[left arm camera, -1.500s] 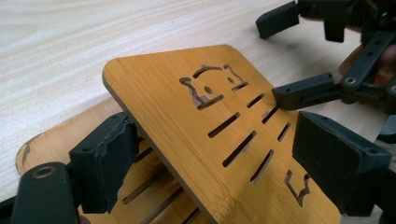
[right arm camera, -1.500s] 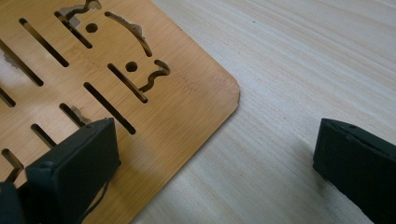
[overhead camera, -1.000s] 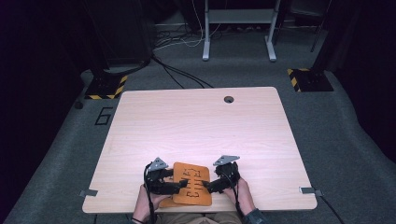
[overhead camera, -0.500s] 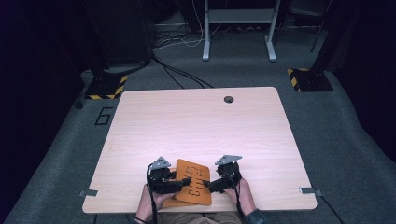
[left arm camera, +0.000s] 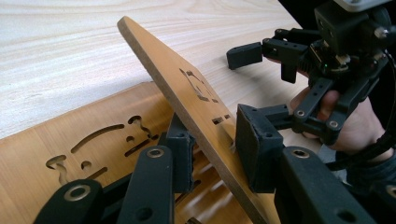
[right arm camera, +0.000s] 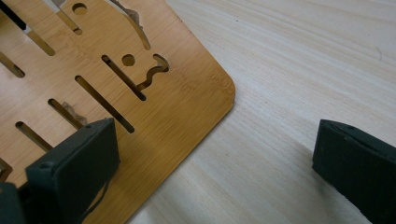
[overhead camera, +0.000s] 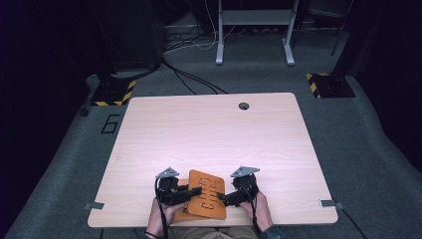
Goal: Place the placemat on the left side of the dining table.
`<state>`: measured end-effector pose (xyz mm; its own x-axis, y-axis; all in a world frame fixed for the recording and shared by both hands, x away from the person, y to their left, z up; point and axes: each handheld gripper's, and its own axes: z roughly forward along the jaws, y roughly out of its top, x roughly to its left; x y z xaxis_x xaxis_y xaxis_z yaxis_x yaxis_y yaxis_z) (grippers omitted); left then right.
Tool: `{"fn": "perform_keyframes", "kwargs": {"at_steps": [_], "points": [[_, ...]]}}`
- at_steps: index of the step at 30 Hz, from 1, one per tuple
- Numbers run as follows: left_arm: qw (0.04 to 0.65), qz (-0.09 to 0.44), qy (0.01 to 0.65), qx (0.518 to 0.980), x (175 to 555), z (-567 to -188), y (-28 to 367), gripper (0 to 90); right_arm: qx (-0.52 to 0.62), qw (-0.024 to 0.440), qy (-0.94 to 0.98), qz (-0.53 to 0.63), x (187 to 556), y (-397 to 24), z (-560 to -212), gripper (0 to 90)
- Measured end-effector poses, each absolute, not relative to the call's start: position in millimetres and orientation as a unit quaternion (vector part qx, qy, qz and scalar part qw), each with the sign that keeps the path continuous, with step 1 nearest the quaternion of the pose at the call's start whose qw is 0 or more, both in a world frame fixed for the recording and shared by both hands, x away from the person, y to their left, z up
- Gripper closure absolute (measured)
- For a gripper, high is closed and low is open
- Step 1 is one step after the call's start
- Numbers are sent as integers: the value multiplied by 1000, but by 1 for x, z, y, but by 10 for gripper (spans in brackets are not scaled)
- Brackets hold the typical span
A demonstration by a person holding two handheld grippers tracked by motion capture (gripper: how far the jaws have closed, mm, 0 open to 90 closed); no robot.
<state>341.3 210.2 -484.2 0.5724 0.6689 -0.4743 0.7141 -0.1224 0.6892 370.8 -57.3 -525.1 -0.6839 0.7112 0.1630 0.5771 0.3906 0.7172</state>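
Two flat bamboo boards with cut-out slots lie near the table's [overhead camera: 209,129] front edge. The upper board [overhead camera: 206,194] [left arm camera: 187,88] is tilted, one edge raised off the lower board [overhead camera: 181,215] [left arm camera: 93,135]. My left gripper [overhead camera: 194,191] [left arm camera: 215,140] has just been closing, and its pads now press on both faces of the upper board's edge. My right gripper [overhead camera: 223,198] [right arm camera: 215,158] stands open at that board's right side. One of its pads hovers over the board's rounded corner [right arm camera: 187,93], the other over bare table. It also appears in the left gripper view as the far gripper [left arm camera: 266,60], held by a hand.
A round cable hole [overhead camera: 243,106] sits near the table's far edge. Metal brackets [overhead camera: 328,203] stick out at the front corners. On the floor beyond are cables, a metal frame [overhead camera: 254,30] and yellow-black striped bases [overhead camera: 328,84].
The left gripper's jaws have closed on the upper board, whose left edge now stands higher off the lower board. Both hands have stayed where they were.
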Motion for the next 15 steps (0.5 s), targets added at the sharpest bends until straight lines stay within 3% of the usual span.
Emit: {"fn": "perform_keyframes", "kwargs": {"at_steps": [9, 15], "points": [[515, -47, 459, 723, 344, -482, 211, 778, 372, 128, 818, 420, 359, -64, -521, 0], [538, -67, 447, 711, 344, -476, 208, 829, 380, 149, 792, 454, 349, -92, -516, 0]]}}
